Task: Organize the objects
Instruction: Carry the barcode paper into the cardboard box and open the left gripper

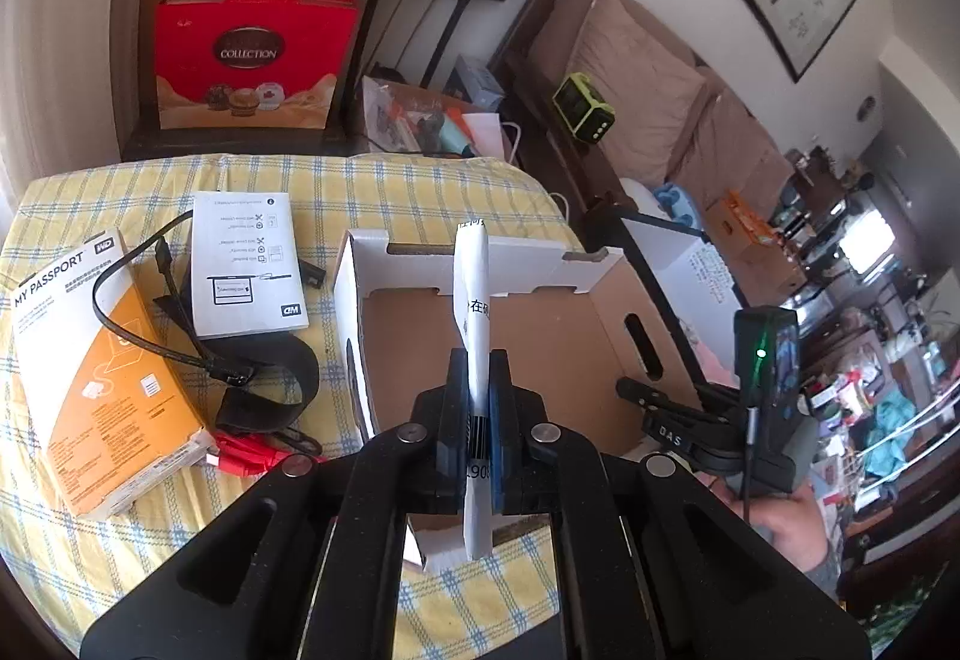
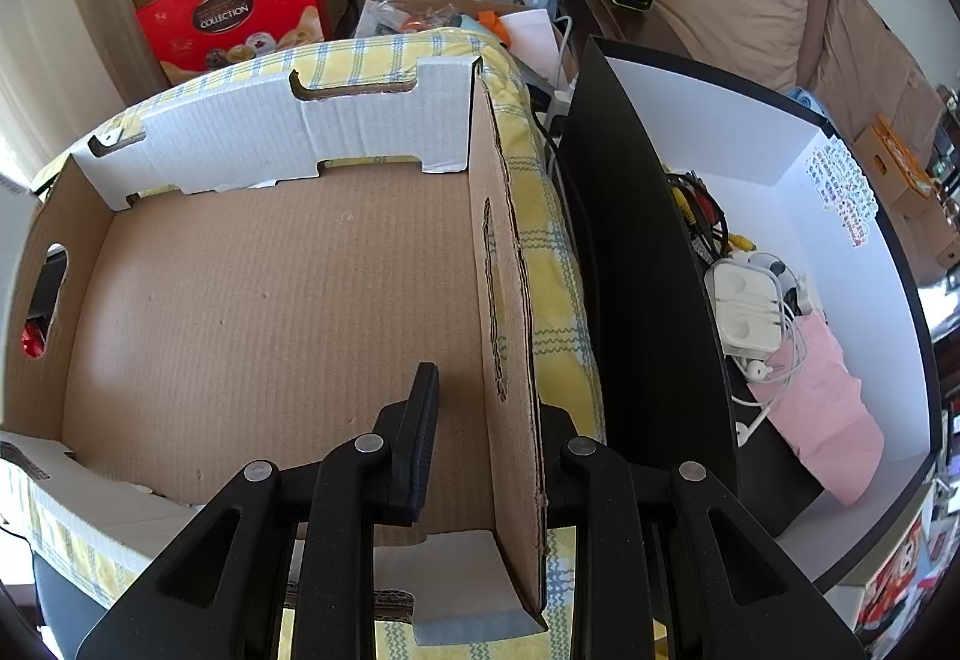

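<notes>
My left gripper [image 1: 477, 378] is shut on a thin white packet [image 1: 471, 264] with a barcode and black print. It holds the packet edge-on above the empty cardboard box [image 1: 408, 240]. My right gripper [image 2: 492, 390] straddles the right wall of the box [image 2: 510, 300]. Its left finger [image 2: 420, 438] is inside, with a visible gap to the wall, and the right finger is outside, mostly hidden. The left wrist view shows the right gripper [image 1: 660, 414] at that wall, held by a hand [image 1: 792, 522].
On the yellow checked cloth [image 1: 420, 180] left of the box lie an orange My Passport carton [image 1: 90, 360], a WD leaflet [image 1: 246, 264], a black cable [image 1: 168, 336], a black strap [image 1: 270, 378] and a red item [image 1: 246, 456]. To the right, a black-walled bin [image 2: 630, 300] holds earphones, cables and a pink pouch [image 2: 810, 408].
</notes>
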A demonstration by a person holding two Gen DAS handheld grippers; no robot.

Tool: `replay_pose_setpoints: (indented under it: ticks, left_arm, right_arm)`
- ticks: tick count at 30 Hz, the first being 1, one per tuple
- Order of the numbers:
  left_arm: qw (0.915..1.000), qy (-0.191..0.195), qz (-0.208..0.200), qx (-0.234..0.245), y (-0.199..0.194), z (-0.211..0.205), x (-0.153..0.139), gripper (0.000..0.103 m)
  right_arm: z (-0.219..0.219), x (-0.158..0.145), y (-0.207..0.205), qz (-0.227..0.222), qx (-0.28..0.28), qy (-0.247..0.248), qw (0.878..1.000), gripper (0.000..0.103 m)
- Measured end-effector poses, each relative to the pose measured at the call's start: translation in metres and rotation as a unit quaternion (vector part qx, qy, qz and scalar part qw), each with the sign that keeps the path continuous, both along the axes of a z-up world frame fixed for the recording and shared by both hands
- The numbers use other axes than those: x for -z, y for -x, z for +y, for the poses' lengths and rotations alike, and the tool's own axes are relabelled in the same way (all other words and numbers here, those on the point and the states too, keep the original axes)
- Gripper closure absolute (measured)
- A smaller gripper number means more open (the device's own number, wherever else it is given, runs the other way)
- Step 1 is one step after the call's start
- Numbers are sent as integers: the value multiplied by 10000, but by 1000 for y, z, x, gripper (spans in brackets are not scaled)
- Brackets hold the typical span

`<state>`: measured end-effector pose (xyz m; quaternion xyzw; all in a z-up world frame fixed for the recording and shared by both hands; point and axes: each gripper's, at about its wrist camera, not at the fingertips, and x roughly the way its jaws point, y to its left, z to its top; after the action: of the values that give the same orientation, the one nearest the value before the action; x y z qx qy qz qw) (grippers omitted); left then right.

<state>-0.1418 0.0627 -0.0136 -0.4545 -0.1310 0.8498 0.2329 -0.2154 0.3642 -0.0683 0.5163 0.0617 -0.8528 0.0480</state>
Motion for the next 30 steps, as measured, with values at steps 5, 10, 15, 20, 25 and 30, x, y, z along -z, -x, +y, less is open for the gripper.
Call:
replay_pose_setpoints:
  ticks: [5,10,15,20,25,30]
  left_arm:
    - [9996,14,-255,-107,15,17,23,98]
    - [9990,203,-348,-187,15,26,39,98]
    - [9983,355,-380,-253,11,27,47,95]
    - [9978,525,-252,-315,4,27,44,70]
    - [9985,404,-58,-357,-3,16,29,49]
    - [9991,201,-84,-376,-3,-2,20,49]
  right_arm:
    - [1,0,0,1,2,12,10000,78]
    - [1,0,1,-3,6,17,10000,78]
    - [1,0,1,1,4,13,10000,78]
    - [1,0,1,-3,3,21,10000,77]
    - [-2,-1,1,-2,0,-10,10000,77]
    - [-3,-1,1,0,2,-18,10000,77]
